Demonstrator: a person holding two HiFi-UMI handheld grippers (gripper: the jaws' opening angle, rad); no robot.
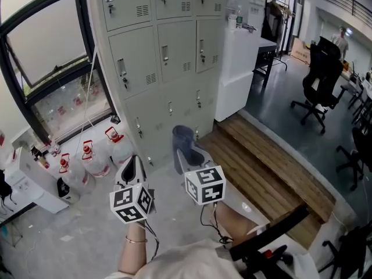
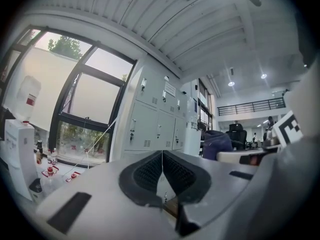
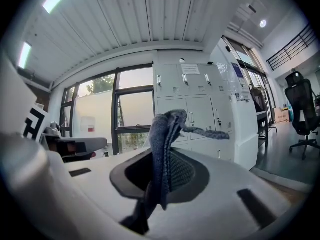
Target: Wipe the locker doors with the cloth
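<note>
No word or number reads clearly from where I steer. Beyond the right tongs, a white notice on an upper locker door is too small to read. Left of the left tongs, a water bottle bears a blurred red label. The left cube and right cube show patterns only.

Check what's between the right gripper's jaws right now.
The blue-grey cloth, clamped in the right gripper and standing up above it. The part pressed between the jaws is covered.
</note>
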